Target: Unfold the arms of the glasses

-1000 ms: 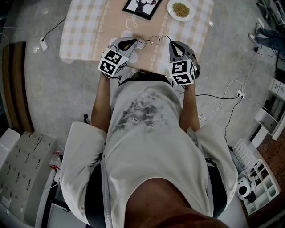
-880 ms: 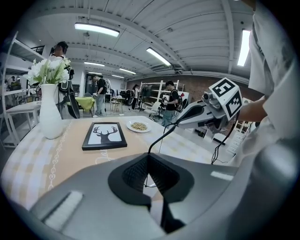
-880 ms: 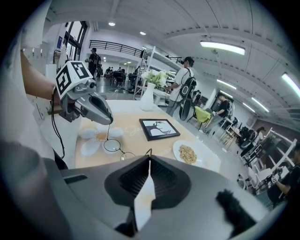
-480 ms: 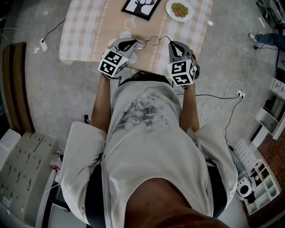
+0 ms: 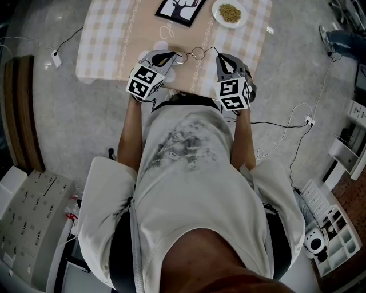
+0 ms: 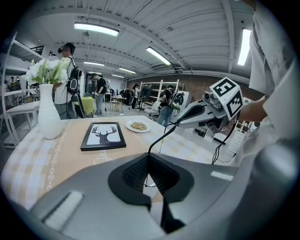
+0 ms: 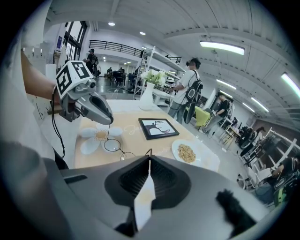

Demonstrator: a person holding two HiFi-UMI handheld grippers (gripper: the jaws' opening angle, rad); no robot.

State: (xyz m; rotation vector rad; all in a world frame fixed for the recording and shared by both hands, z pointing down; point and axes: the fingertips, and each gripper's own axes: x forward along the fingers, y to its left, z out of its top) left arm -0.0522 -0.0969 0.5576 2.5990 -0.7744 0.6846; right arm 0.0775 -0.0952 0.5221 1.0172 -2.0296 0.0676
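Thin round-lens wire glasses [image 5: 197, 52] hang just over the near edge of the table, between my two grippers. My left gripper [image 5: 173, 56] is shut on one thin black arm; in the left gripper view that arm [image 6: 161, 136] rises out of its shut jaws [image 6: 149, 159] toward the right gripper [image 6: 180, 123]. In the right gripper view the left gripper [image 7: 109, 121] holds an arm above the lenses [image 7: 112, 145]. My right gripper [image 7: 149, 161] is shut on the tip of the other arm.
The checked tablecloth [image 5: 108, 34] carries a framed deer picture [image 5: 182, 10], a plate of food [image 5: 231, 12] and a white vase of flowers [image 6: 48, 110]. A white flower-shaped mat [image 7: 96, 136] lies under the glasses. People stand beyond the table.
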